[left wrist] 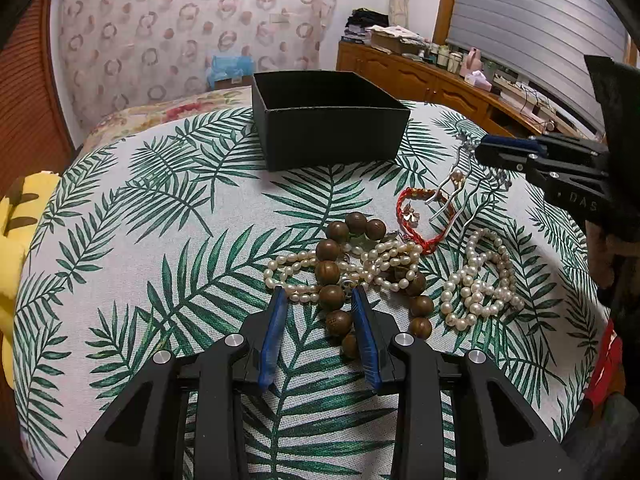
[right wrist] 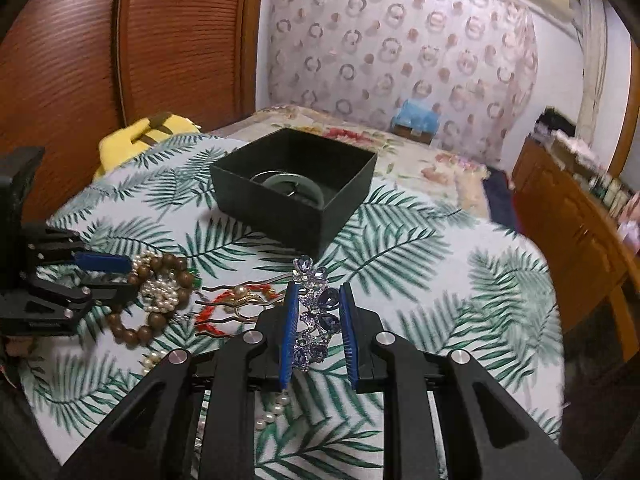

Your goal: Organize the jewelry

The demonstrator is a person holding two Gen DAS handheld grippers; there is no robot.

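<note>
One palm-leaf cloth point(left wrist: 160, 240), bedroom curtain point(left wrist: 192, 32), left fingers point(left wrist: 320, 300) apart, right fingers point(right wrist: 318, 312) clamping jewelled hairpin point(right wrist: 316, 308).

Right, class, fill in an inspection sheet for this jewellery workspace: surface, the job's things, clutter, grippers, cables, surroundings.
Surface: leaf-print cloth, lying flat.
Job's things: black box, open, a ring-shaped piece inside; wooden bead bracelet tangled with pearl strands; red cord bracelet; metal hair fork; jewelled hair clip.
Clutter: yellow cushion at the cloth's edge.
Grippers: left gripper part open, around the wooden beads, pads not seen pressing; right gripper closed on the jewelled hair clip, which is raised off the cloth.
Cables: nothing seen.
Surroundings: patterned curtain, wooden cabinet crowded with bottles, flowered bedding.
</note>
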